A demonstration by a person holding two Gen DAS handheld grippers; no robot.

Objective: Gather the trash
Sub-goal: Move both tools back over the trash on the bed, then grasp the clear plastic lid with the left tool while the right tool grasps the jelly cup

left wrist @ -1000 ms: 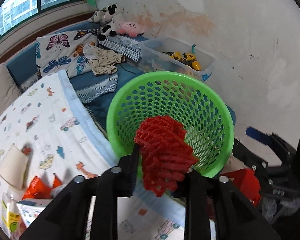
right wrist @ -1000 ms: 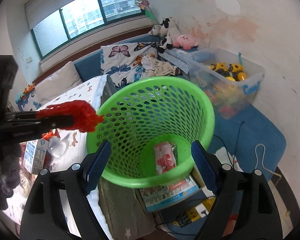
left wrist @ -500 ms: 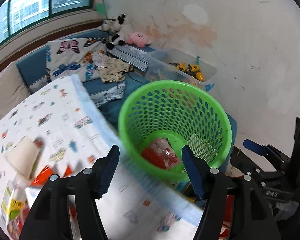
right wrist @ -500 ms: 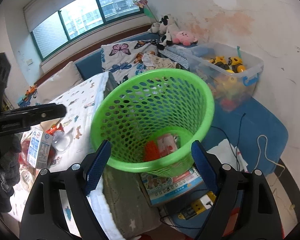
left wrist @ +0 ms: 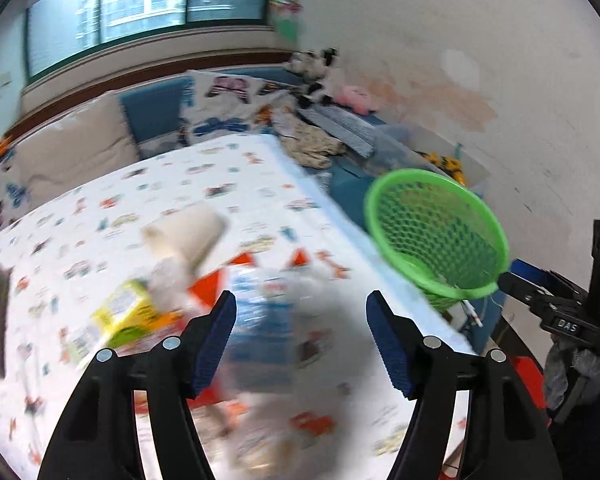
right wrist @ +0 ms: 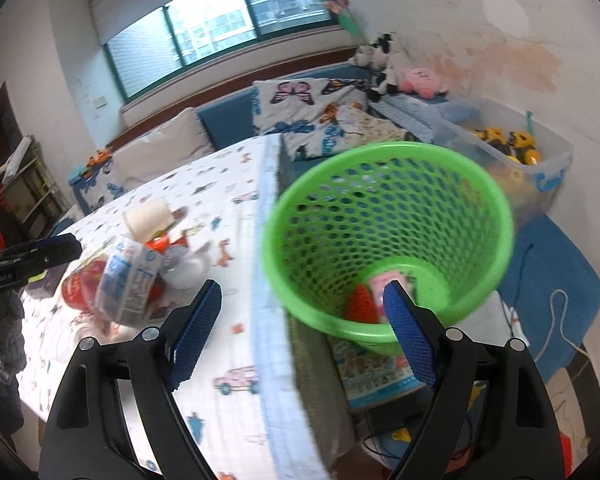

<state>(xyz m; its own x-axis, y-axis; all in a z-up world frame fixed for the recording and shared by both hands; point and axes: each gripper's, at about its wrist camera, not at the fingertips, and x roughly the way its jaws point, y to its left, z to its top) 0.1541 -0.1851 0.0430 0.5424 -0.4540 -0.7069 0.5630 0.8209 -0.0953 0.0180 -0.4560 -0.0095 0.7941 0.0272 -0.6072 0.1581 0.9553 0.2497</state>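
The green mesh basket [right wrist: 380, 220] stands beside the table; on its floor lie a red foam net [right wrist: 358, 304] and a pink packet [right wrist: 386, 282]. My right gripper [right wrist: 302, 296] hangs open over the table edge beside the basket, holding nothing. In the blurred left wrist view my left gripper [left wrist: 302, 312] has its jaws opening with nothing between them. It hovers over a trash pile: a blue-white carton [left wrist: 260, 312], a yellow carton [left wrist: 128, 312], a paper cup [left wrist: 184, 232] and red wrappers [left wrist: 208, 288]. The basket [left wrist: 440, 232] lies to its right.
The table wears a white cloth [right wrist: 236, 380] with cartoon prints. Behind it runs a blue window bench with cushions [right wrist: 296, 100] and plush toys [right wrist: 380, 60]. A clear toy bin [right wrist: 540, 164] stands against the wall. Cables and a power strip lie on the floor.
My left gripper let go of the red foam net, which now lies in the basket. It then swung left over the table's trash pile. My right gripper drifted slightly left.
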